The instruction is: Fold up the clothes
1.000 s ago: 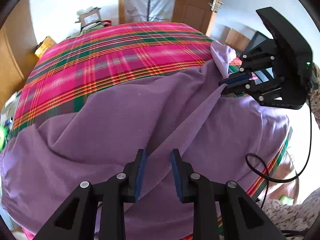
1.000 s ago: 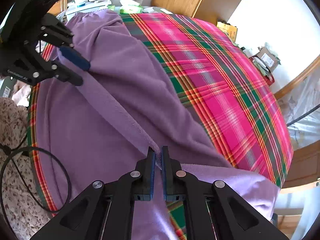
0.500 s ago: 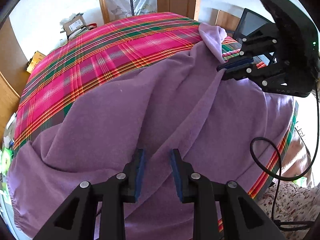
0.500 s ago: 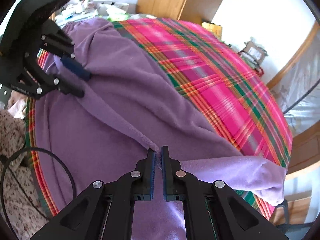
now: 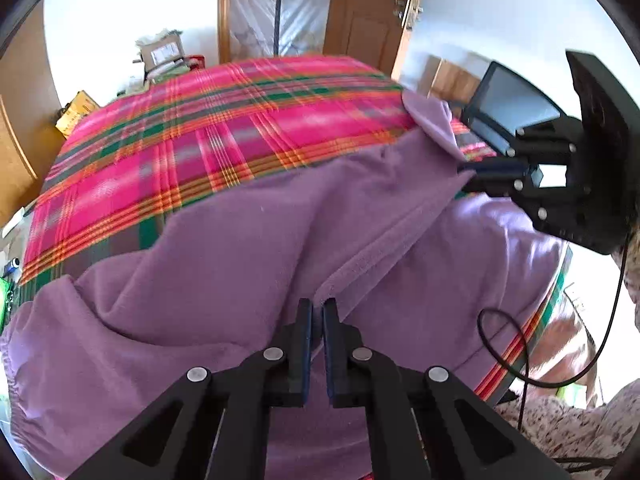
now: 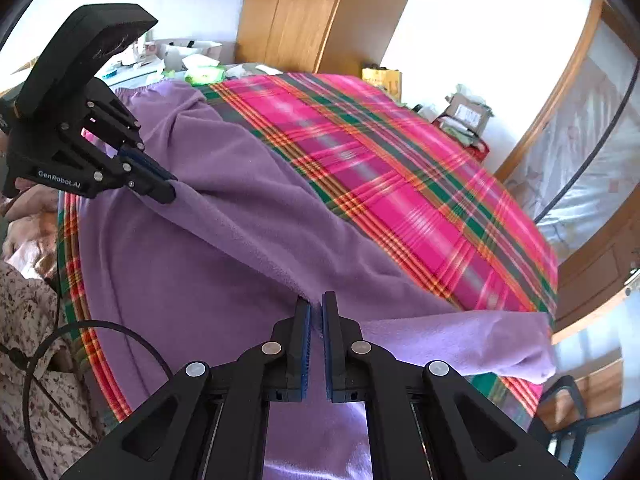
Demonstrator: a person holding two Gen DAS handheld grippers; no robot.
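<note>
Now both hold one hem of the purple garment [image 5: 248,248]: left gripper [image 5: 317,312] closing on it, right gripper [image 6: 316,308] clamped; keep that edge taut and level across the plaid bedspread [image 6: 400,184].

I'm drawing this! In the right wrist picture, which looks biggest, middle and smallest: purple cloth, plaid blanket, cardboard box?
1. purple cloth
2. plaid blanket, though it lies farther away, so this is unsure
3. cardboard box, far back

Left wrist view looks steeply down along its own fingers, close over the purple garment [image 5: 248,264], facing a door at frame top. Right wrist view does likewise, facing a wardrobe. Both share the plaid bed cover [image 6: 400,168]; each shows the other gripper.
</note>
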